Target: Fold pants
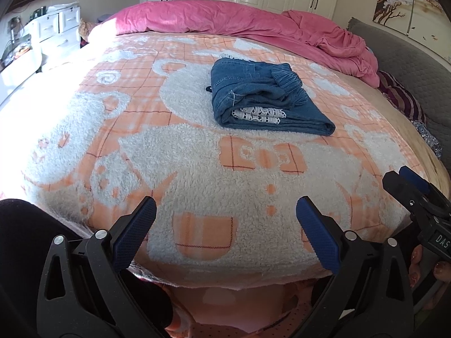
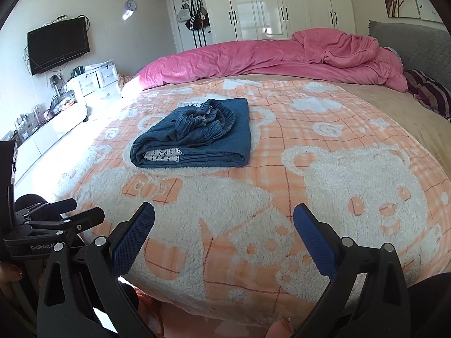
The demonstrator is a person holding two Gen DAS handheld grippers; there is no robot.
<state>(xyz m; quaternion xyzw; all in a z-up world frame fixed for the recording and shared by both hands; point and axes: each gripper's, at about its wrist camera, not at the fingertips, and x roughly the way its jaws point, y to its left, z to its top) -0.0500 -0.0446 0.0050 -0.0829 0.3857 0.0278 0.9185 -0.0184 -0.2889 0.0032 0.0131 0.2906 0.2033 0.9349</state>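
**Kid:** So, what are your fingers doing?

**Me:** Both sets are spread wide with nothing in them. My left gripper point(image 1: 225, 225) and my right gripper point(image 2: 224, 225) hang over the near edge of the bed point(image 2: 352, 112), side by side.

**Kid:** Why are they so far back?

**Me:** I think the folding is done, so they have no need to be close. They are well apart from the pants point(image 1: 265, 95).

**Kid:** Where are the pants?

**Me:** In the middle of the bed, on the fluffy orange and white bear blanket point(image 1: 197, 174). Behind them is a bunched-up pink quilt point(image 1: 282, 31).

**Kid:** How do they look?

**Me:** Like a small, thick blue bundle. They are jeans. The stretchy crinkled waist sits on top. A bit of white cloth with dark marks peeks out at the folded end. The edges don't line up neatly, so it looks a little lumpy.
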